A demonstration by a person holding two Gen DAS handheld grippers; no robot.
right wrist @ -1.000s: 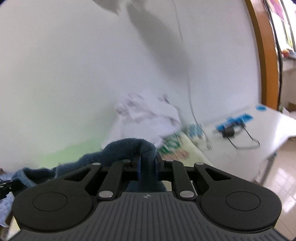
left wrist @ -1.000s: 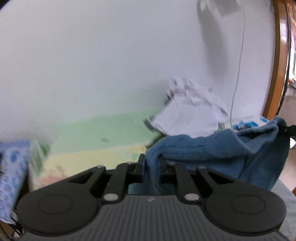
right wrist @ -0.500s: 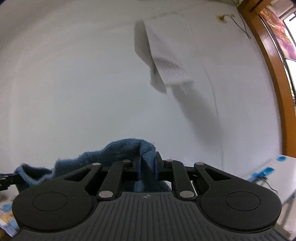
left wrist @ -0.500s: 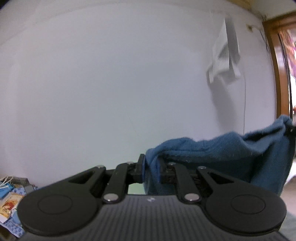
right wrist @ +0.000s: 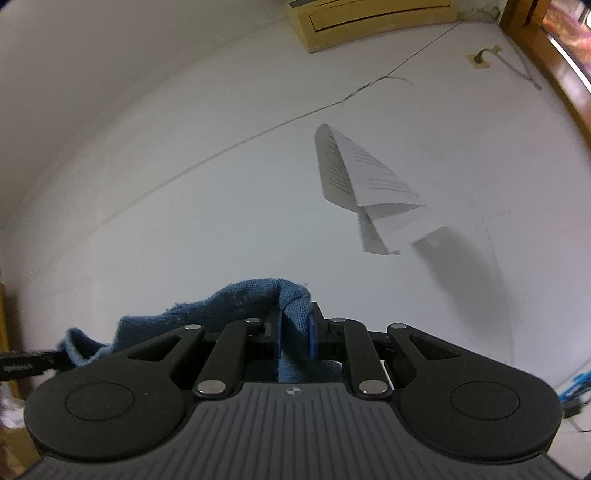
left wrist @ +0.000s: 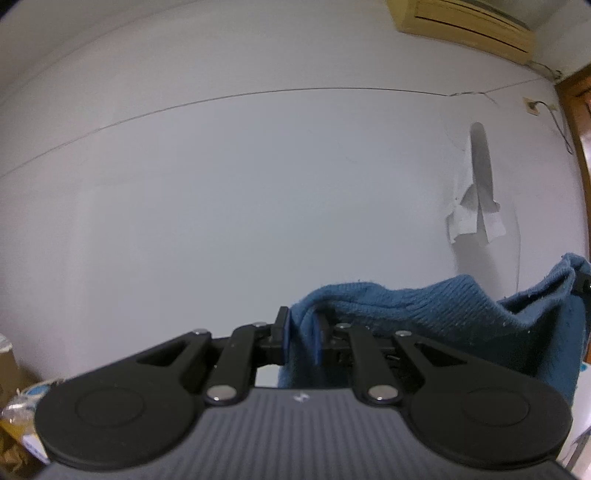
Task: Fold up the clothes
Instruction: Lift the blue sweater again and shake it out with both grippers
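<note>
A blue knitted garment hangs in the air between my two grippers, held high in front of a white wall. My left gripper is shut on one end of its top edge. My right gripper is shut on the other end of the garment. The cloth sags between the two grips and hangs down out of sight behind the gripper bodies. The right gripper's tip shows at the right edge of the left wrist view, and the left gripper's tip at the left edge of the right wrist view.
Both cameras point up at the wall. Folded printed paper hangs on the wall; it also shows in the left wrist view. An air conditioner is mounted near the ceiling. A wooden door frame stands at the right. The table is out of view.
Both grippers have lifted and tilted upward with the blue garment. The table, the bedding and the white clothes pile have dropped out of view; the upper wall and air conditioner now show.
</note>
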